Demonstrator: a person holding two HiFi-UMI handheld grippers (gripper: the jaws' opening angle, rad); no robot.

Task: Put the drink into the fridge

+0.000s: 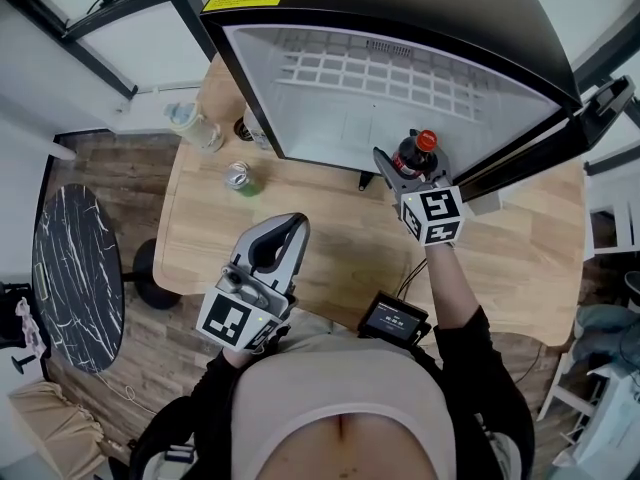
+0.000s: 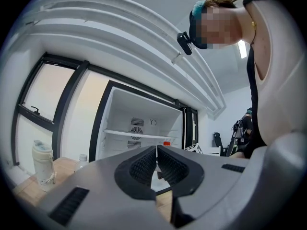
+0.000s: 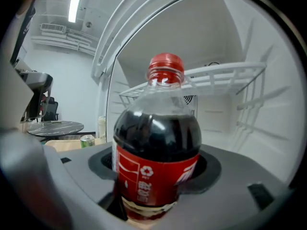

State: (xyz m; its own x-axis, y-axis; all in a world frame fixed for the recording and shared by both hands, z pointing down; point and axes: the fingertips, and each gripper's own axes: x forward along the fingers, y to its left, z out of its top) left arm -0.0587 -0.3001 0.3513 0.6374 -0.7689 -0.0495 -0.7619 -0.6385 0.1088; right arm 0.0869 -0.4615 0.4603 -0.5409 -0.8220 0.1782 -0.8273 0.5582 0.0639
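Note:
A dark cola bottle (image 1: 413,156) with a red cap and red label stands upright in my right gripper (image 1: 408,171), which is shut on it at the open front of the small fridge (image 1: 400,63). Close up, the cola bottle (image 3: 157,147) fills the right gripper view, with the fridge's white wire shelf (image 3: 225,78) behind it. My left gripper (image 1: 282,240) is shut and empty, held low over the wooden table (image 1: 330,258) near my body. Its jaws (image 2: 156,164) meet in the left gripper view, with the open fridge (image 2: 144,123) beyond.
A green can (image 1: 240,177) and a clear bottle (image 1: 195,126) stand on the table left of the fridge. The fridge door (image 1: 560,128) hangs open at right. A small black device (image 1: 394,318) lies at the table's near edge. A round marble table (image 1: 75,278) stands at left.

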